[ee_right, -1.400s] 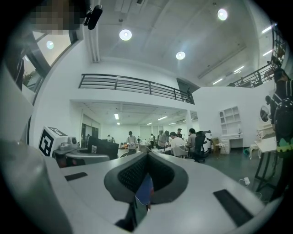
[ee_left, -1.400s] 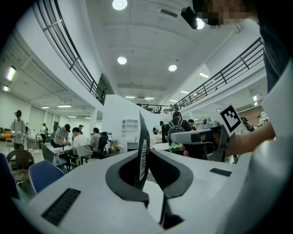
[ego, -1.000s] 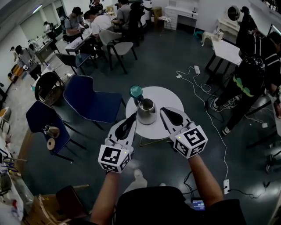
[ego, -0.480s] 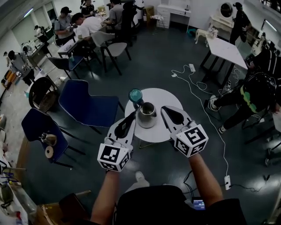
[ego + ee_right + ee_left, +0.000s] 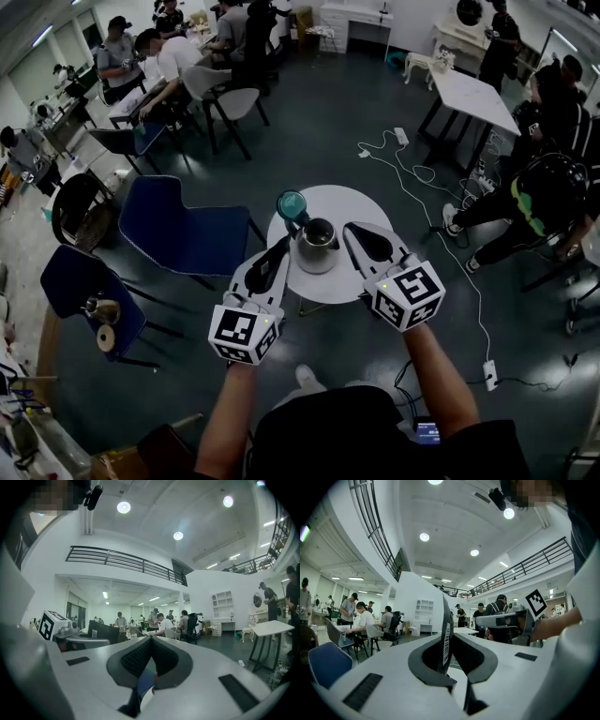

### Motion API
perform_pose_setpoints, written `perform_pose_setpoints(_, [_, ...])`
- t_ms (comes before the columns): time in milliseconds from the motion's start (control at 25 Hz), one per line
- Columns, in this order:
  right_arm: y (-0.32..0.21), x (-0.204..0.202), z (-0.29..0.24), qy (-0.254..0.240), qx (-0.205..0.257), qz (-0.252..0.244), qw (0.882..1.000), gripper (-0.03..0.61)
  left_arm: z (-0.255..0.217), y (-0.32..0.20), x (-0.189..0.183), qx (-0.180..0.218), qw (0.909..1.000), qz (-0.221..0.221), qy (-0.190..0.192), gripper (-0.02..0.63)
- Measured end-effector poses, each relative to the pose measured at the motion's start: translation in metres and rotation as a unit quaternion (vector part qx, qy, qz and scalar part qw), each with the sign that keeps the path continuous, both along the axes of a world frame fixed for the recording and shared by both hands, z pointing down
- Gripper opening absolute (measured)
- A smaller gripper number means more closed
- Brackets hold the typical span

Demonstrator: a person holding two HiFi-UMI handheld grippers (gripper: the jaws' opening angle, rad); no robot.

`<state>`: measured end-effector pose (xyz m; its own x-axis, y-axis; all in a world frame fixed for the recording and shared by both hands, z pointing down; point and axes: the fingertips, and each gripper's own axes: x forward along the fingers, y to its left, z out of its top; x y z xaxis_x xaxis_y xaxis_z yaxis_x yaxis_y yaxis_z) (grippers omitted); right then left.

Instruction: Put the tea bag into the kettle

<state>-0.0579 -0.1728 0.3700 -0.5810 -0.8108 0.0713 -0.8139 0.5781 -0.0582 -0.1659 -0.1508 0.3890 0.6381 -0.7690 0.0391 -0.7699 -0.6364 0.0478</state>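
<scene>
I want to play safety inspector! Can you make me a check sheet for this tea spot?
Surface: small round white table, two things on it.
Job's things: steel kettle upright on the table; thin packet with a barcode, likely the tea bag.
Clutter: teal round thing beside the kettle.
Grippers: left gripper shut on the packet; right gripper shut, empty.
Cables: white cable lying on the floor, right of the table.
Surroundings: blue chairs left; people at desks behind.

No words can be read; only a barcode (image 5: 446, 645) is seen on the tea bag (image 5: 442, 620) in the left tongs (image 5: 450, 637).
</scene>
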Motion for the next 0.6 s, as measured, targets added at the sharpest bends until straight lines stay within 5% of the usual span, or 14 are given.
perform_pose_setpoints(600, [-0.022, -0.015, 0.01, 0.01, -0.003, 0.029, 1.0, 0.018, 0.015, -0.027, -0.018, -0.011, 0.9996, 0.024, 0.012, 0.037])
